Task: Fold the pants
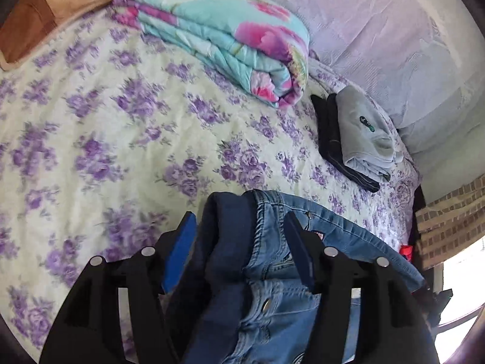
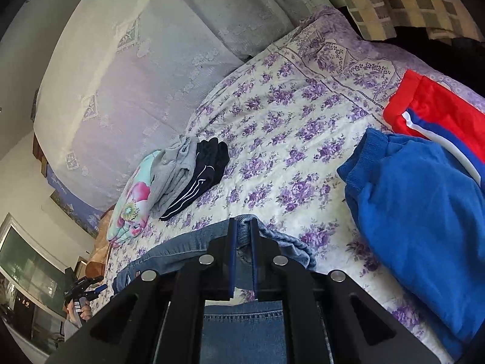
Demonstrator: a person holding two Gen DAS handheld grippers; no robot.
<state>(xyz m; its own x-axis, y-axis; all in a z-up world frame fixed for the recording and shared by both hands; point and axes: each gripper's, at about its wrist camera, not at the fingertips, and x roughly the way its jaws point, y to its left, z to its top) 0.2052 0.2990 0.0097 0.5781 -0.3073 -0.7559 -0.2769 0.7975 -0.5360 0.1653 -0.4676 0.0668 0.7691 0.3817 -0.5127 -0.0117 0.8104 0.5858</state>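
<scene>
On the floral bedspread [image 1: 121, 115] near the front edge lie the blue jeans [image 1: 266, 273], partly doubled over with the waistband, rivet and pocket seams uppermost; the left gripper [image 1: 242, 242] straddles that bundle with its jaws standing apart, denim between the pads but not pinched as far as can be seen; the right gripper [image 2: 242, 236] is clamped on a folded denim edge, jaws nearly together. Judged step: carrying or settling a fold of the jeans. To do it well, the right grip should keep the edge taut and level; the left should take hold of the matching layer only after the seams line up, then both lay the cloth flat without dragging the bedspread. Count: one pair of jeans in hand; two grippers; one folded flowered quilt [image 1: 218, 30]; one stack of two folded garments, grey over black [image 1: 357, 133]; one blue garment [image 2: 424, 227] and one red garment [image 2: 436, 109] unfolded to the right.
</scene>
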